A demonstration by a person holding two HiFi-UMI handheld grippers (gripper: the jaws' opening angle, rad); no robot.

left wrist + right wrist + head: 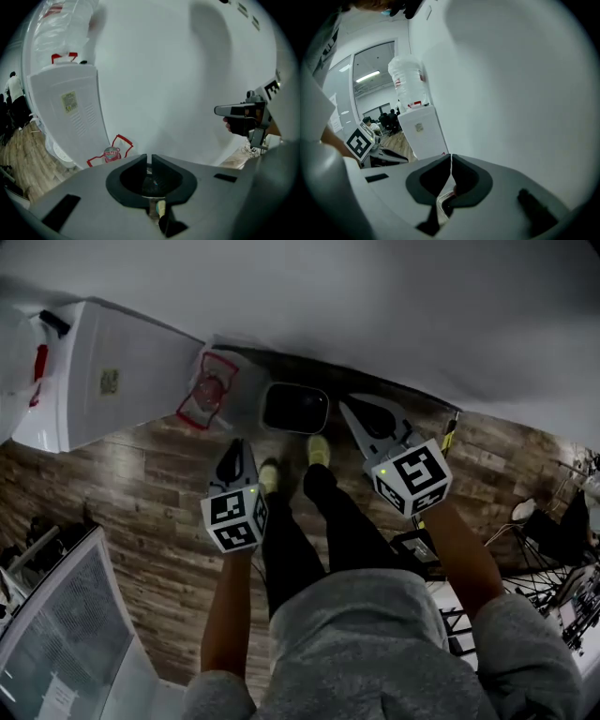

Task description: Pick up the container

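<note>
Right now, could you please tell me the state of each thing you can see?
Left tongs: shut, empty.
Right tongs: shut, empty.
Container: on the floor at the wall, not held.
Water cooler: upright, bottle on top.
Red-edged bag: on the floor beside the cooler.

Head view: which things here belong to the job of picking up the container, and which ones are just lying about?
For the job:
- dark container, on the floor by the wall
- left gripper, jaws together, empty
- right gripper, jaws together, empty

Just lying about:
- white water dispenser
- red-edged clear bag, beside the container
</note>
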